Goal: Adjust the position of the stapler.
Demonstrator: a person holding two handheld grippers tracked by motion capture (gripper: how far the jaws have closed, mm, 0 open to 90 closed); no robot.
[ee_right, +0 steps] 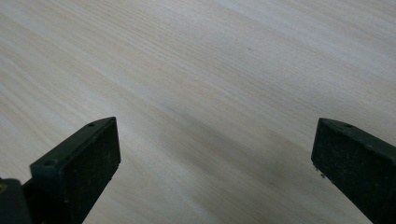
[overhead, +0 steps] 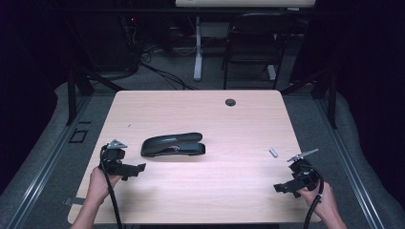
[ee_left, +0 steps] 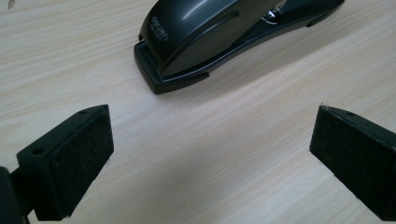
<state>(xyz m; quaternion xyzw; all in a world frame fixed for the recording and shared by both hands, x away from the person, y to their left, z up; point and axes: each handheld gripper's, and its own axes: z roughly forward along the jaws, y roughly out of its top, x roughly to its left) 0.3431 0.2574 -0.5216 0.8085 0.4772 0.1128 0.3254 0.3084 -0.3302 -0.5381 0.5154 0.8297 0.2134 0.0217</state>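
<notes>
While both grippers gape empty, the stapler [overhead: 173, 144] lies lengthwise mid-frame, just right of the left gripper [overhead: 135, 170], well apart from the right gripper [overhead: 282, 188].

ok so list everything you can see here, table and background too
stapler: 1, black, lying on its base left of the table's middle, just ahead of the left gripper
small metal piece: 1, silver-grey, on the table's right side near the right gripper; too small to tell what it is
cable hole: 1, dark, near the table's far edge
table: 1, light wood top
chair: 1, black, on the floor beyond the table
desk leg: 1, white, beyond the table
cables: several, black, on the grey floor behind
left gripper: 1, black, fingers wide apart, holding nothing
right gripper: 1, black, fingers wide apart over bare wood
hands: 2, at the near edge, one on each gripper
</notes>
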